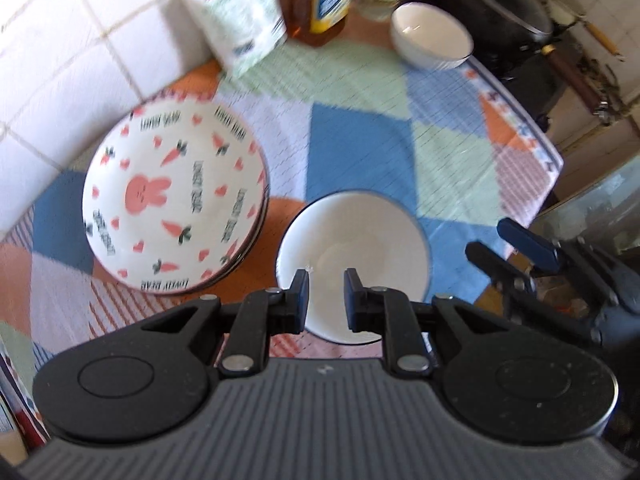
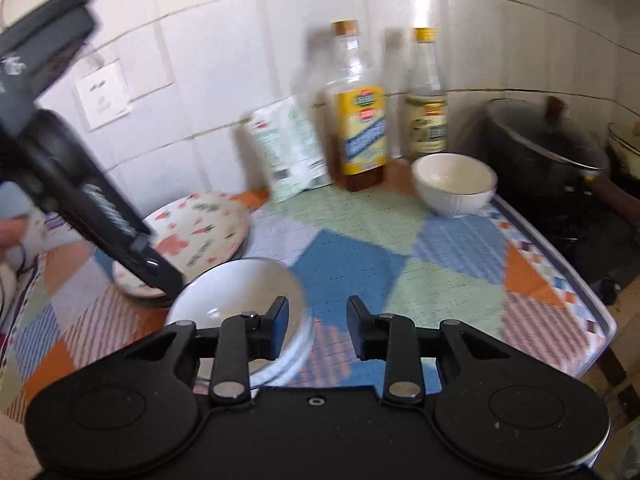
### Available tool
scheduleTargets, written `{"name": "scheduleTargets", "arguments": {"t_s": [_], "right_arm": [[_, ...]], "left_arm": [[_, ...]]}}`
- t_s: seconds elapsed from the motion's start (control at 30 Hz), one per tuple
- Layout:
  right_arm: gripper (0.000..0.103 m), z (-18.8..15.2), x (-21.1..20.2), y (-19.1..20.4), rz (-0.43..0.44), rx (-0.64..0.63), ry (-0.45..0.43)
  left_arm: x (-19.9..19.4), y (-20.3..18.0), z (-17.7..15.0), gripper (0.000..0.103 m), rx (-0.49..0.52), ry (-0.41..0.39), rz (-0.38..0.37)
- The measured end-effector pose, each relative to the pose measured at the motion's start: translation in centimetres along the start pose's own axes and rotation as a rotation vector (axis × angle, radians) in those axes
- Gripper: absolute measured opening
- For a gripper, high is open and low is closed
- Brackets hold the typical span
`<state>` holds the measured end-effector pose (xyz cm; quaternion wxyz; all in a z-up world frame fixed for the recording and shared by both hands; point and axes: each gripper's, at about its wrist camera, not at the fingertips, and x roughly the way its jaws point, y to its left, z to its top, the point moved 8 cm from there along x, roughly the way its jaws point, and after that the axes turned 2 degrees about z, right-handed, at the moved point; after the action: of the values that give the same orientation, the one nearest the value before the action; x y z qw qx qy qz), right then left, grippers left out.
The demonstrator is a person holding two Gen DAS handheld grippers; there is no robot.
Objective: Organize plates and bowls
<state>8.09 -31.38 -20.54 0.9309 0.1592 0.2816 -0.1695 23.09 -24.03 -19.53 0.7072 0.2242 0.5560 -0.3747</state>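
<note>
Left wrist view: the left gripper (image 1: 326, 298) hangs steeply over the near white bowl (image 1: 354, 258), jaws parted, grasping nothing; dropping again could knock its rim. The rabbit plates (image 1: 176, 200) lie to its left.

Right wrist view: the right gripper (image 2: 318, 326), released and angled forward, sits beside that bowl (image 2: 236, 284); the far bowl (image 2: 454, 182) stands well ahead, so a blurred swing could clip the oil bottle (image 2: 360, 120)

Bright daylight, motion-blurred throughout (fisheye bends the edges).
</note>
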Motion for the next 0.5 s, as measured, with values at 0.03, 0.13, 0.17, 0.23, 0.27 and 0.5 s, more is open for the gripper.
{"name": "scheduleTargets", "arguments": {"t_s": [0.03,0.13,0.17,0.23,0.27,0.5], "right_arm": [[0.037,0.2,-0.1,-0.7,-0.005,0.013,-0.006],[0.037,1.1,-0.5,-3.1,-0.026,0.038,-0.036],[0.037,1.5,-0.5,-3.8,-0.03,0.038,-0.044],[0.038,2.2,-0.5,-5.2,-0.034,0.028,-0.059],[0.04,2.6,-0.4,-5.9,-0.037,0.023,-0.065],[0.051,4.5,1.5,-10.8,-0.046,-0.035,-0.04]], "left_arm": [[-0.4,-0.5,0.3,0.018,0.009,-0.008,-0.004],[-1.2,-1.7,1.0,0.018,0.02,-0.022,-0.02],[-1.3,-2.1,1.3,0.018,0.02,-0.025,-0.02],[-1.2,-3.0,1.8,0.018,0.014,-0.027,-0.019],[-1.1,-3.3,2.1,0.018,0.008,-0.026,-0.016],[0.8,-6.1,4.4,0.018,-0.015,-0.004,0.014]]}}
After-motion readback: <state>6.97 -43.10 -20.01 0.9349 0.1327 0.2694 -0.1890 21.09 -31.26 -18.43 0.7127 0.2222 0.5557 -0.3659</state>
